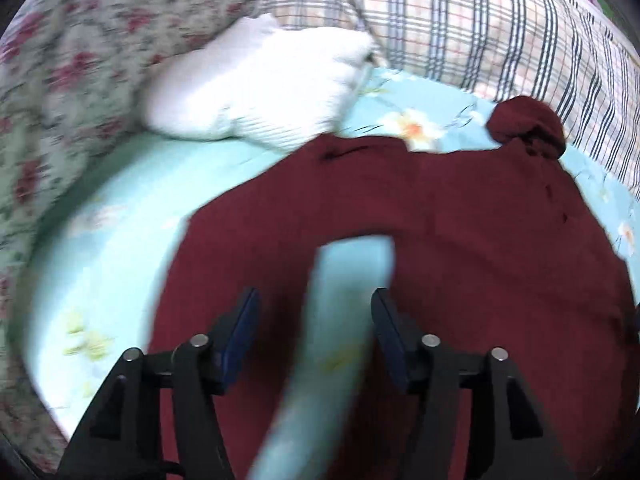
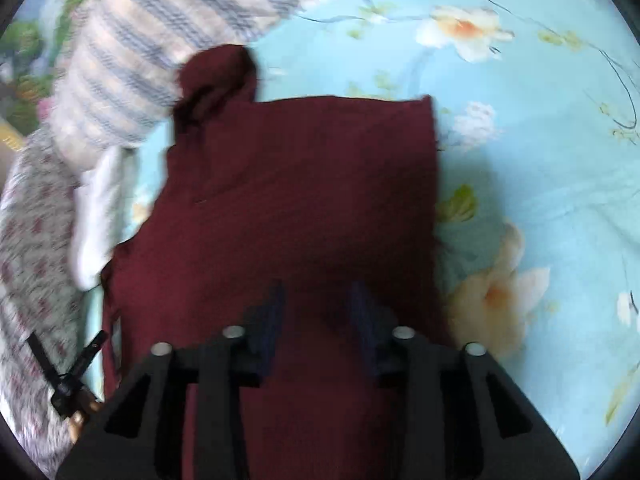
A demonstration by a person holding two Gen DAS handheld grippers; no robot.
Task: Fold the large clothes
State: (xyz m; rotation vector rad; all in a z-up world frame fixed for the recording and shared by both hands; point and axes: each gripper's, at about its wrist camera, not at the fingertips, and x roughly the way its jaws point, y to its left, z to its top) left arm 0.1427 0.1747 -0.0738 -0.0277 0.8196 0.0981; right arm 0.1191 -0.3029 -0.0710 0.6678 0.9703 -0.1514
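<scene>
On the bed, spread over a light blue floral sheet [image 2: 540, 168], lies a dark red garment [image 2: 304, 184], flattened into a rough rectangle with one bunched part [image 2: 216, 76] sticking out at its far corner, touching a plaid pillow [image 2: 132, 60]. Seen from the left wrist, the same garment [image 1: 440, 232] fills the middle and near side of the bed, with a strip of blue sheet [image 1: 344, 300] showing through a gap in the cloth between the fingers. The left gripper [image 1: 314, 312] hovers over the garment's near edge with its fingers spread wide and nothing between them. The right gripper [image 2: 316, 300] sits above the near part of the garment, its fingers also apart, with red cloth visible behind the gap; whether they touch the fabric cannot be told through the blur. A white cloth [image 1: 256, 88] lies just beyond the garment's far left edge, resting against a floral quilt [image 1: 72, 72] that runs along the left side of the bed. The plaid pillow [image 1: 460, 20] lies along the far edge. Both views are motion-blurred.
</scene>
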